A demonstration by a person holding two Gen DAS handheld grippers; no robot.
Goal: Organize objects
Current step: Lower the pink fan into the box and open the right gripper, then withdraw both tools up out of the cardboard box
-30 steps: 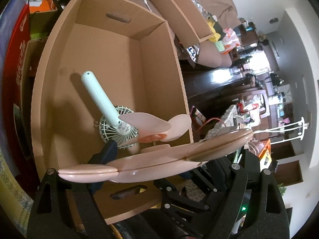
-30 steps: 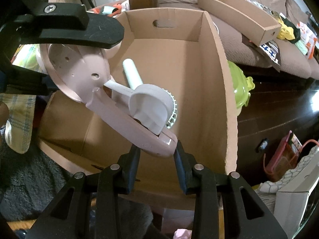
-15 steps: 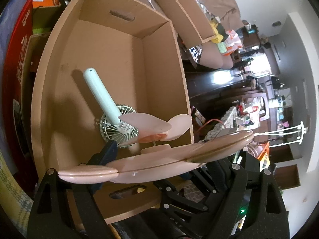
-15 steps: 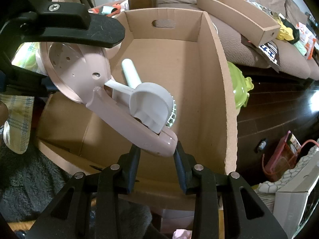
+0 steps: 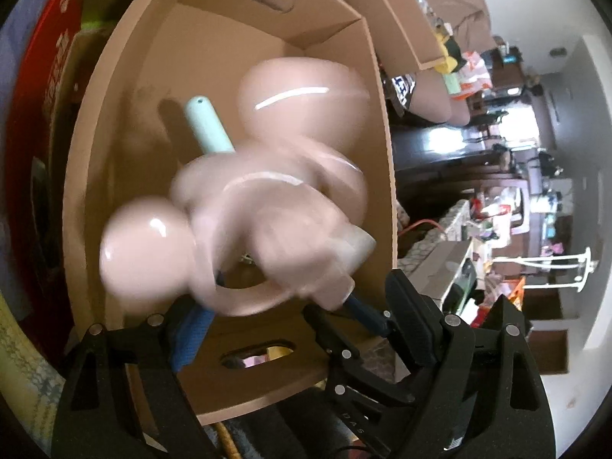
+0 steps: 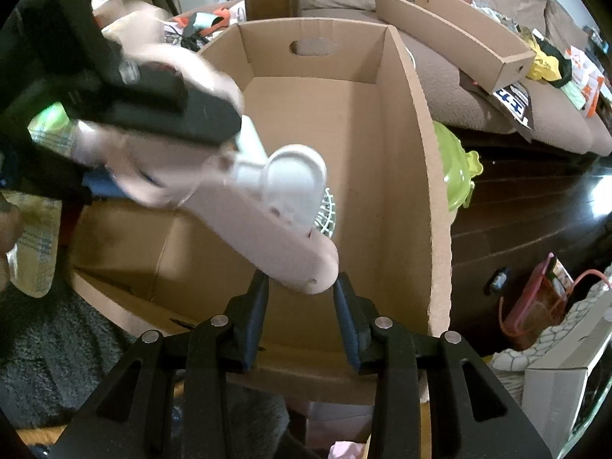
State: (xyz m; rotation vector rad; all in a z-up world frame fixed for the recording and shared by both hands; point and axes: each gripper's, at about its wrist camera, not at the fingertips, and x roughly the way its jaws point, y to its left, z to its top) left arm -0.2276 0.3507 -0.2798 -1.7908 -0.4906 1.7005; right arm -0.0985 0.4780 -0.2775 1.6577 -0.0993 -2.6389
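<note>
A pink plastic toy with rounded lobes hangs over the open cardboard box, blurred by motion. My left gripper is shut on its near end. My right gripper is shut on the toy's other end, where a white round part sits. The left gripper's black finger shows at the upper left of the right wrist view. A mint-handled small fan lies on the box floor under the toy; its white grille peeks out.
The box's far wall has a handle slot. A shallow cardboard tray lies on a brown sofa behind. A green plastic container sits right of the box. A red carton stands left. Dark floor with clutter lies right.
The toy has tipped and turned fast between both grippers, its lobes now swung up toward the left wrist camera and blurred. The fan in the box has not moved.
</note>
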